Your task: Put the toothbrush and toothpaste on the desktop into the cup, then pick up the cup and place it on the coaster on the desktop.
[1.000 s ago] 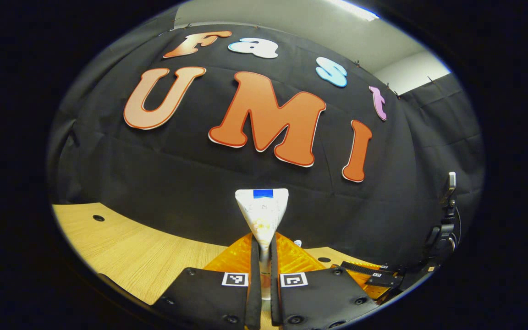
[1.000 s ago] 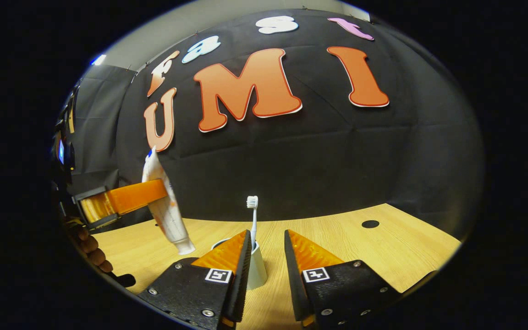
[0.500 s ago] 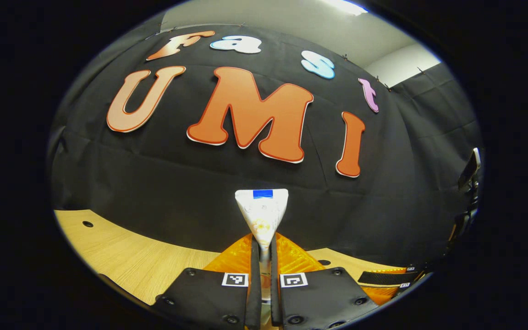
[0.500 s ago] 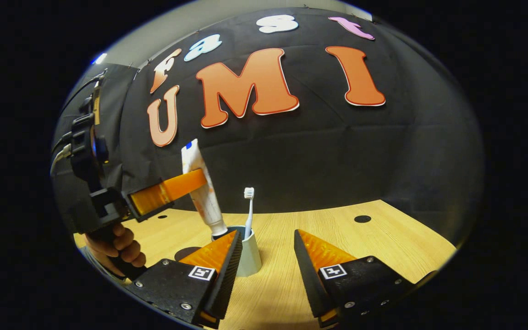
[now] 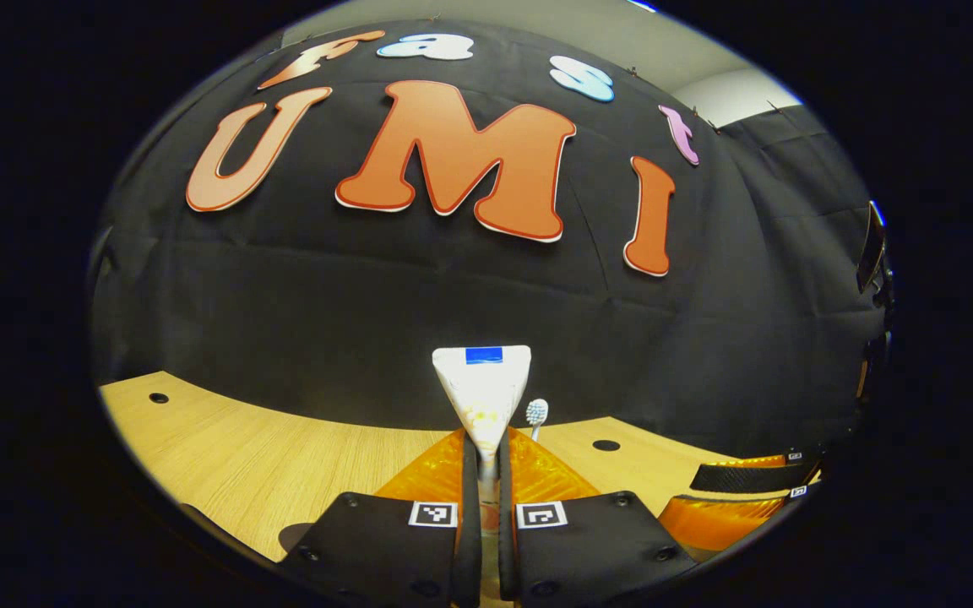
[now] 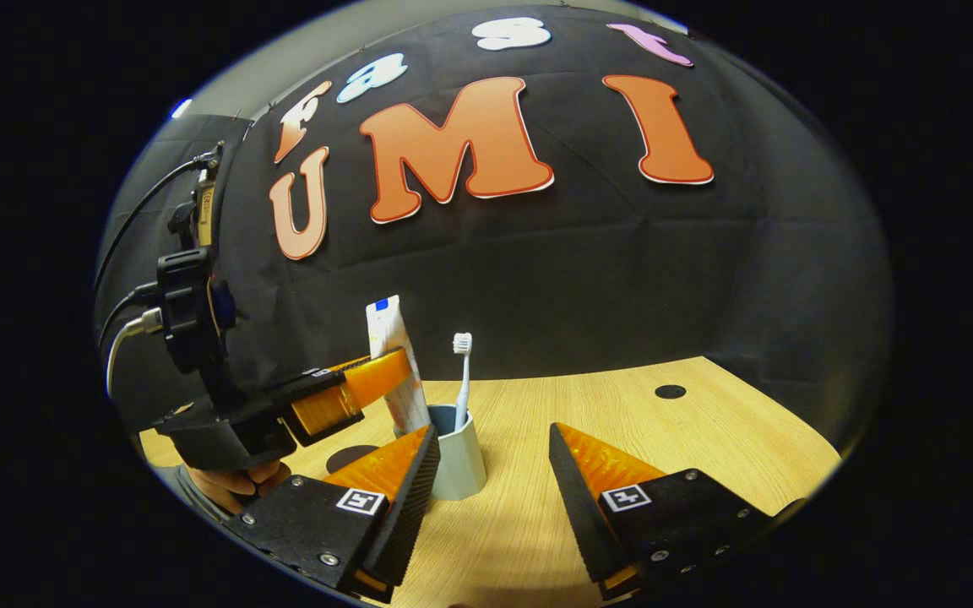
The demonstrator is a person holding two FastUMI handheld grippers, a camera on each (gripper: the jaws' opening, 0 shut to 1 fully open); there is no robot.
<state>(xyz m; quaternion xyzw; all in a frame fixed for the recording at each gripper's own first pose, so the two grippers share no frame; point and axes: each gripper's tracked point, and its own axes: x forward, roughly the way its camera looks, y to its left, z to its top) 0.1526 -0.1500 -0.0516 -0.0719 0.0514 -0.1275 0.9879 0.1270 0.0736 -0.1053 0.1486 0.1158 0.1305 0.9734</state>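
- In the right gripper view, the left hand-held gripper (image 6: 389,371) comes in from the left, a hand (image 6: 237,483) under its black body, its orange fingers clenched on the toothpaste (image 6: 396,355).
- The tube stands nearly upright with its lower end inside the cup (image 6: 459,460); the toothbrush (image 6: 462,371) stands in the cup just beside it, bristles up.
- A dark round coaster (image 6: 351,458) lies on the wooden surface (image 6: 706,439) left of the cup.
- The right hand-held gripper (image 6: 491,473) is released, fingers spread, the cup behind its left finger.
- The left gripper view adds the tube's flat crimped end (image 5: 482,393), facing the camera.
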